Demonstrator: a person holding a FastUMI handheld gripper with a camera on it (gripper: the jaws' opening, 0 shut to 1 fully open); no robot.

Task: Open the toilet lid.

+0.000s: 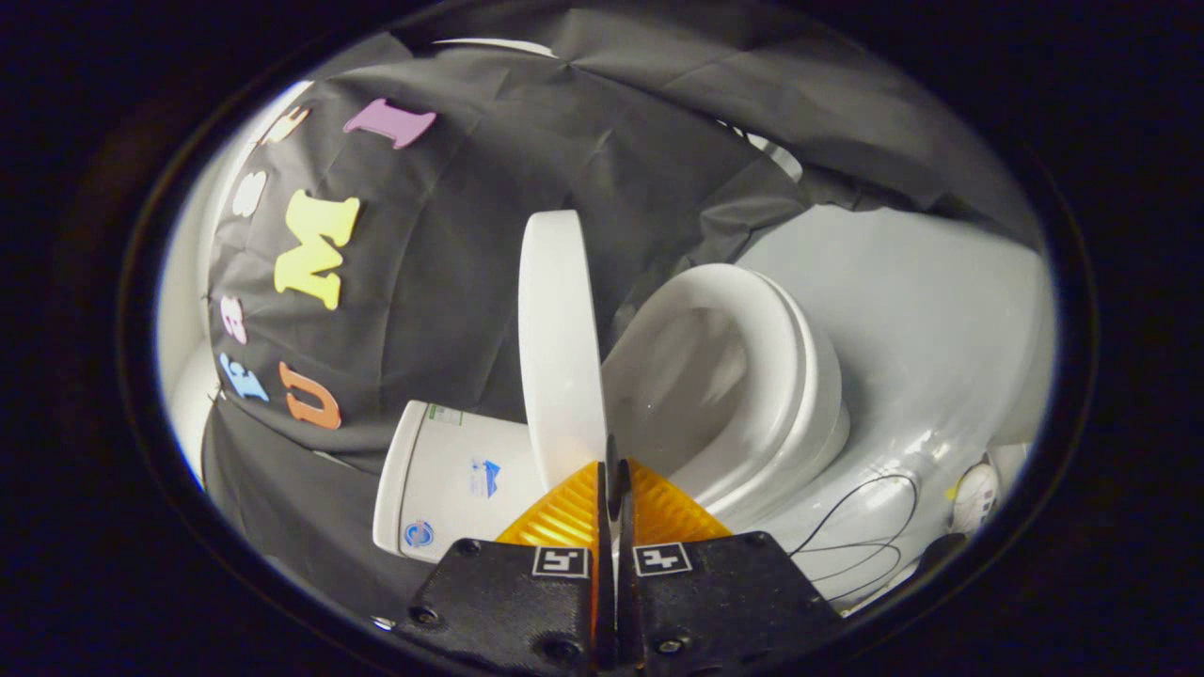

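The white toilet lid stands raised off the seat and shows edge-on just ahead of my fingers. Its near end disappears behind one of my fingers. The white seat and bowl lie open on the other side of the lid, and the bowl's inside is in view. My gripper is shut, its fingers pressed together with nothing visible between them. The fingertips sit right at the lid's near end, by the gap between lid and seat.
The white tank with small stickers sits behind the lid, against the black cloth wall. A thin black cable loops over the pale floor beside the toilet base. A small white object lies past the cable.
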